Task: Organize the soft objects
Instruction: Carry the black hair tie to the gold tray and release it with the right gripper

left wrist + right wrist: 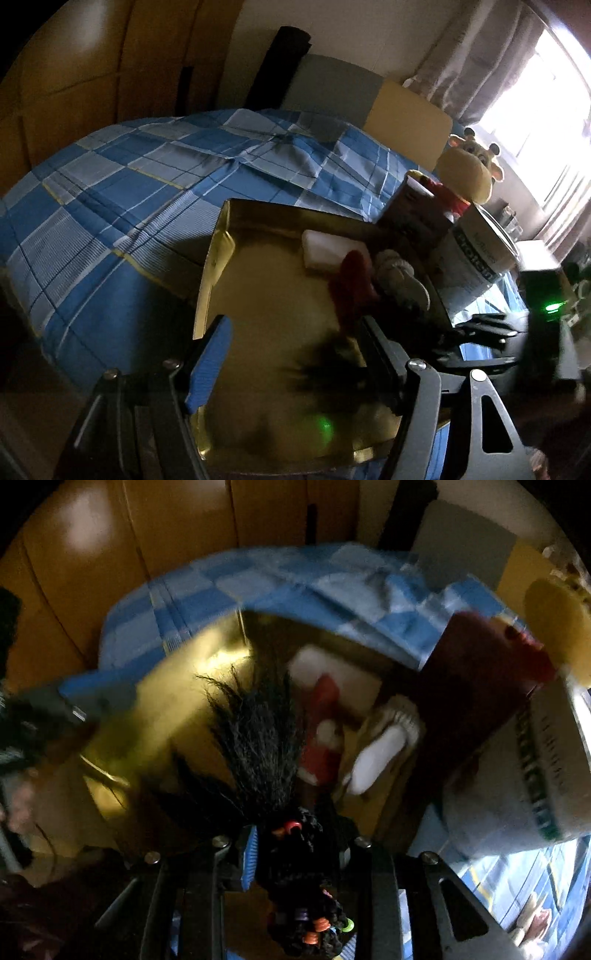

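A gold open box [221,254] lies on the blue checked bed. Inside it are a white foam block [325,251], a red plush piece [351,284] and a grey soft toy [399,280]. My left gripper [291,362] is open and empty, over the box's near end. My right gripper [295,853] is shut on a black braided hair bundle [258,746] with coloured beads, held above the box [177,709]. Its loose ends fan out over the box floor. The white block [351,679], red plush [325,731] and grey toy [388,738] lie beyond it. The bundle shows blurred in the left wrist view [325,373].
A dark red carton [417,214] and a white tub [476,258] stand right of the box. A yellow plush giraffe [469,166] sits behind them by the window. Wooden wardrobe doors [74,74] are behind the bed. A black device with a green light [550,306] is at right.
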### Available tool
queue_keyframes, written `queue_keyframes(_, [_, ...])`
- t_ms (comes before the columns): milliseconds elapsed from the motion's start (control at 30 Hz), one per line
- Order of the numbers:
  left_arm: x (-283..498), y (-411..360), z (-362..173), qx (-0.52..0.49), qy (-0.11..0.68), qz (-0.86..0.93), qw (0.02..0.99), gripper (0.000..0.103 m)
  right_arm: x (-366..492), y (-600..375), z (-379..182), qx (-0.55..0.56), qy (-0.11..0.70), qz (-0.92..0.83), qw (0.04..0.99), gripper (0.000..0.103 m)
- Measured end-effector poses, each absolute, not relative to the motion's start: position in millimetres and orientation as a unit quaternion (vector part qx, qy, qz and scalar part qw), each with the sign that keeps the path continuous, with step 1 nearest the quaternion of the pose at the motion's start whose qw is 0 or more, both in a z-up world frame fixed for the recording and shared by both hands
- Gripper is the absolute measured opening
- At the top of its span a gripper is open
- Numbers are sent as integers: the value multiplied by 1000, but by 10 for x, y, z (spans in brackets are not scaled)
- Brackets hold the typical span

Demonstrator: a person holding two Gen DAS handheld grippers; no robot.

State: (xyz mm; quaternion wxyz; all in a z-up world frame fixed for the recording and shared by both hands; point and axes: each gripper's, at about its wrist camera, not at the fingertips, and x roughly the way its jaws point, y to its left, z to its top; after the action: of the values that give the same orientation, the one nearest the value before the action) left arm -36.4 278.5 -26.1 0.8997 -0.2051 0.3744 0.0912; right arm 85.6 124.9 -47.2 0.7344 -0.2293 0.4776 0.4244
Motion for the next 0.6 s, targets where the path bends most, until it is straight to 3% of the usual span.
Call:
queue_keyframes(100, [-393,2704,-250,-198,377,83,901,73,807,1228,-667,-232,494,404,734,33])
queue_keyframes(300, [-402,2593,-214,-189,376,72,904,73,832,998,-583,-168,493,400,754,53])
queue_keyframes(600, [-411,2337,-168,-166,380,48,909,73,747,657,-311,-117,457,381,795,53])
